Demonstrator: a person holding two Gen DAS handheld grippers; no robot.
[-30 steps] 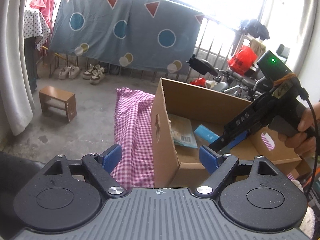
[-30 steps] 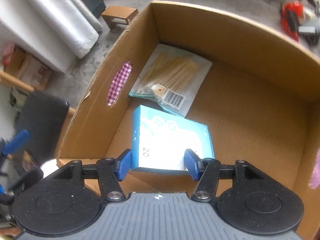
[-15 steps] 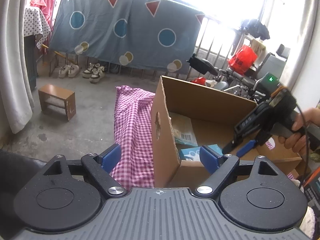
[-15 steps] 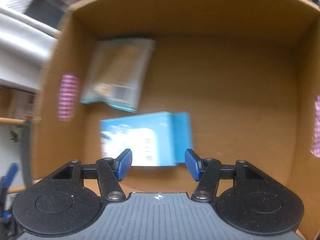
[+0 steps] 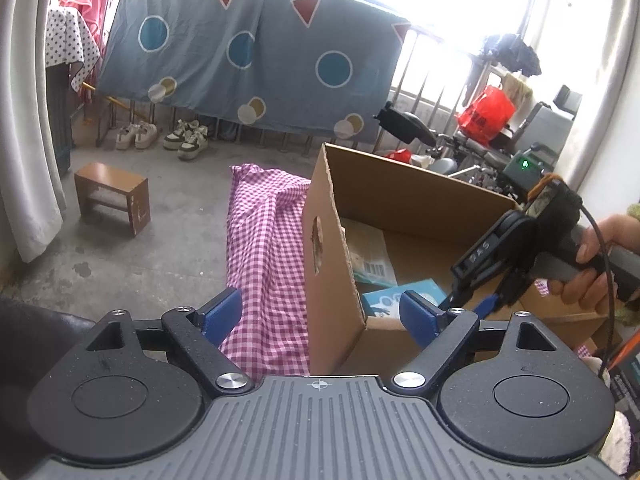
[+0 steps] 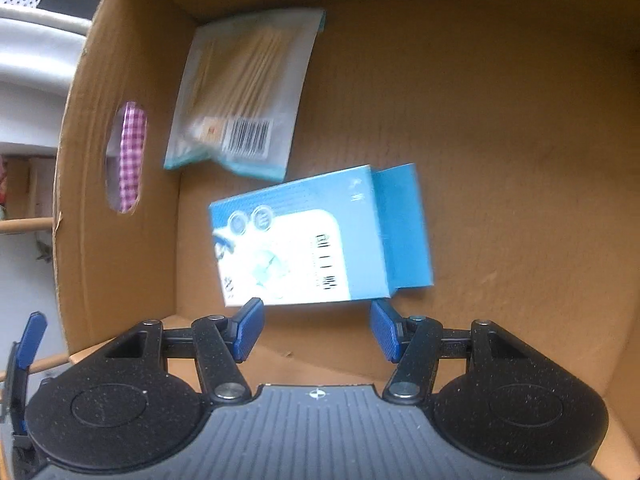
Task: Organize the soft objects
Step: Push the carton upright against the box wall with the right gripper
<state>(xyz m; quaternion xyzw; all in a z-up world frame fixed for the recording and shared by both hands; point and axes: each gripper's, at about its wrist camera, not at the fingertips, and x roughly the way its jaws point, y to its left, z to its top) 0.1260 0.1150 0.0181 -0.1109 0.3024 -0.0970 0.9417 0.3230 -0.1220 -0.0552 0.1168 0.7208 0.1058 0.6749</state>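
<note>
Right tongs [image 6: 316, 330] spread, empty, above blue box [image 6: 320, 240] lying in carton [image 6: 500, 120]

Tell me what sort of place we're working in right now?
Probably a lived-in home, maybe an enclosed balcony or utility room: a patterned sheet hangs drying by barred windows, sneakers sit on a bare concrete floor, and a cardboard box rests beside checked cloth.
</note>
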